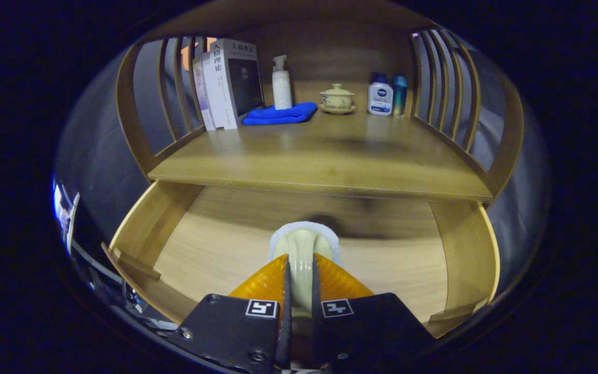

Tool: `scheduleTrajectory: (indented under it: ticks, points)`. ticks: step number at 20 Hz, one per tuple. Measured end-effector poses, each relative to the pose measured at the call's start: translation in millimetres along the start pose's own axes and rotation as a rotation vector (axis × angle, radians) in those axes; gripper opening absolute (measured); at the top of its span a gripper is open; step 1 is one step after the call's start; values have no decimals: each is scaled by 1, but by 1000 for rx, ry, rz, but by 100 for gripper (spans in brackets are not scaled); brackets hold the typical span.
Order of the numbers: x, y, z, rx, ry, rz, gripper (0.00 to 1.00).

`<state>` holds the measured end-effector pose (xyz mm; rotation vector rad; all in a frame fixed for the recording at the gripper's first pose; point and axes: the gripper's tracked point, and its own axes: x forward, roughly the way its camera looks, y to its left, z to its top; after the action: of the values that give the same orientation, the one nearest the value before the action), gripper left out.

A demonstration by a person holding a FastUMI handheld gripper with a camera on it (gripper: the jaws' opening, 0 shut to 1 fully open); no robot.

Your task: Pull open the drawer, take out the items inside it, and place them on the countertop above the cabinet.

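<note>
My gripper (301, 278) was pinching a pale cream, white-edged item (303, 249); I could not tell what it was. Both orange fingers (265, 283) pressed its sides, and its rounded end stuck out just ahead of them. It hung over the bare floor of the pulled-open drawer (216, 244). Beyond the drawer lay the countertop (320, 161). At its back stood, from one side to the other: upright books (229, 83), a white pump bottle (281, 83) behind a folded blue cloth (281, 114), a lidded tea bowl on a saucer (336, 97), a white bottle (380, 94) and a teal bottle (399, 93) just beside it.
</note>
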<state>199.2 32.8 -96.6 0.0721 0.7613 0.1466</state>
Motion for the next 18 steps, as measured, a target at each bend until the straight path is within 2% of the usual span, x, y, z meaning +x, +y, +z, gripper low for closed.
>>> scheduleTrajectory:
  ticks: [6,8,18]
  points:
    - [-38,12,45,25,-99,59,18]
    - [-42,7,64,26,-129,51,18]
    - [4,8,136,65,-163,23,18]
